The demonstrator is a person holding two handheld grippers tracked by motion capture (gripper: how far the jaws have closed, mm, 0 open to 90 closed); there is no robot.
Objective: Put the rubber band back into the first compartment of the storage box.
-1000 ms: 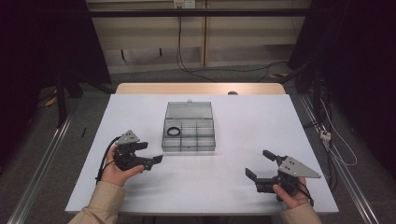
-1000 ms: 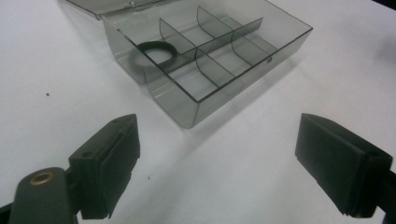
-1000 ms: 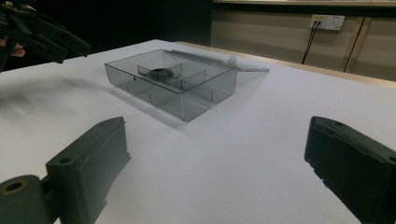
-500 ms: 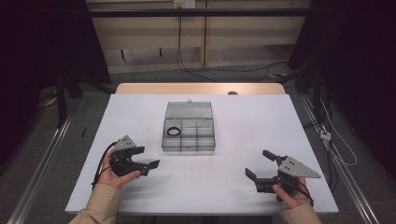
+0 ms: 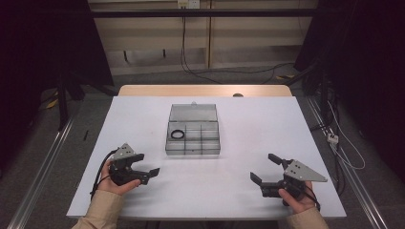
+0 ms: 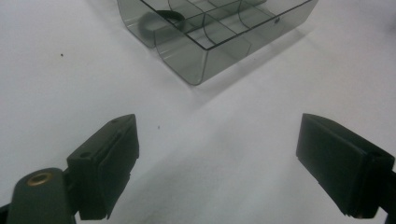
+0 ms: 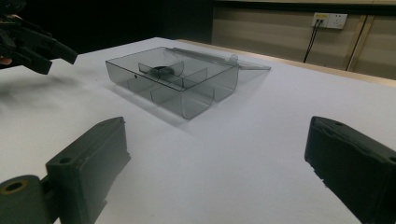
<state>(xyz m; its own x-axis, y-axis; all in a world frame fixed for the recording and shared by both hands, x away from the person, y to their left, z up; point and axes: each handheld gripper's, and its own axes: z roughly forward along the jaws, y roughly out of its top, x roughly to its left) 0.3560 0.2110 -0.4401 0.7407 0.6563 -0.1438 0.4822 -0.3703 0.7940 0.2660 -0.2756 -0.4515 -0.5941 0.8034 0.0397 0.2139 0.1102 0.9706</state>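
Since both of my tools hang low over the white worktop (image 5: pixel 239 191) with nothing between their jaws, I judge the step in hand to be the reach toward the clear compartment box (image 5: pixel 193 138) that sits in the middle, its lid (image 5: pixel 193 112) folded flat behind it. My left tool (image 5: pixel 145 175) has its jaws spread wide, pointing in toward the box's near left corner; my right tool (image 5: pixel 265 171) is likewise spread, well apart from the box on the other side. A black ring (image 5: pixel 177 135) lies in the far left compartment, and in the left gripper view it shows dark behind the smoky wall (image 6: pixel 161 18).

To do this well, I would bring the left tool in, since it is nearer, and come down from above instead of sliding in low, because the divider walls leave little room around the ring. I would keep the jaws wide until they straddle the ring's rim, then close gently. The box looks light and could skate on the smooth worktop, so my right tool should steady its near right edge first.
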